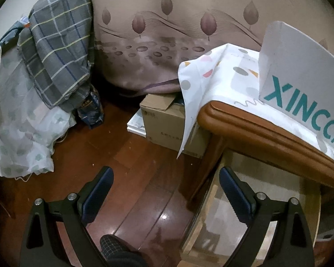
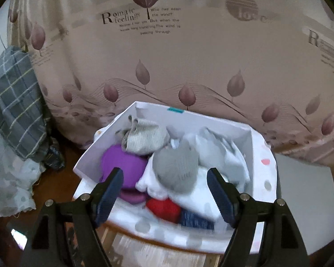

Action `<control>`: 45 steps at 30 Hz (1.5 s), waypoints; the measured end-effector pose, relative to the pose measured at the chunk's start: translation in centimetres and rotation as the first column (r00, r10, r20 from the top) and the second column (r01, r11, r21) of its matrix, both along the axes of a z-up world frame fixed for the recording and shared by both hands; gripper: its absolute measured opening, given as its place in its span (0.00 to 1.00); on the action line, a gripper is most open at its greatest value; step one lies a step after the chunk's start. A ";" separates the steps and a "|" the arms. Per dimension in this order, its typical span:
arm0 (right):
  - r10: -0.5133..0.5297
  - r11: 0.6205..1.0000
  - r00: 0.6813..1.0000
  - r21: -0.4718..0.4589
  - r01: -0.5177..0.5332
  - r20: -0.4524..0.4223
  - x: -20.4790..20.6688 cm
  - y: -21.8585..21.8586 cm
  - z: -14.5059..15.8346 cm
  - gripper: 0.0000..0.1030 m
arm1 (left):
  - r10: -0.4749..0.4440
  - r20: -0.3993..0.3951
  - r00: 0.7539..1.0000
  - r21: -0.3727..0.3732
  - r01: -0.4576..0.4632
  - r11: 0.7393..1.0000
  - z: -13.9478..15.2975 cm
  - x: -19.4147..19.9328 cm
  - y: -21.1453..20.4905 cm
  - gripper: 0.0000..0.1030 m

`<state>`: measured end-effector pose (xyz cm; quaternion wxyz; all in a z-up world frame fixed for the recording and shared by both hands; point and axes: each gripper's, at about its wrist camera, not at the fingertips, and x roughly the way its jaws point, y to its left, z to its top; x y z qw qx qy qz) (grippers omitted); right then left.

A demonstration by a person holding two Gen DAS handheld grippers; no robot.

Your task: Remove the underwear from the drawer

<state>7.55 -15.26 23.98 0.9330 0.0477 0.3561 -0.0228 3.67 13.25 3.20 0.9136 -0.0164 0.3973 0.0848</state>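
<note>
Right gripper (image 2: 165, 183): jaws spread wide, nothing between the pads, hanging above an open white box (image 2: 259, 143).

The box is packed with folded underwear and other small clothes: a grey knit piece (image 2: 177, 165) on top in the middle, a purple piece (image 2: 127, 163) at left, a beige ribbed one (image 2: 144, 139) toward the back, crumpled white fabric (image 2: 222, 153) at right, a red piece (image 2: 163, 208) and a dark blue one (image 2: 194, 219) along the near edge. Picture is motion-blurred here.

The box sits on a spotted white cloth (image 2: 267, 173).

Left gripper (image 1: 165, 185): jaws released, empty, over the dark wood floor (image 1: 127, 173) beside the open drawer (image 1: 251, 202). I cannot tell the drawer's contents.

Brown desk (image 1: 245, 125) edge above, curtain (image 1: 167, 44) behind.
</note>
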 end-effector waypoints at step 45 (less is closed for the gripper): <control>-0.040 0.998 0.985 0.044 0.047 -0.166 -19.4 1.8 -17.2 0.77 | -0.202 -0.025 0.979 0.091 0.203 0.975 4.5 -11.9 -8.3 0.92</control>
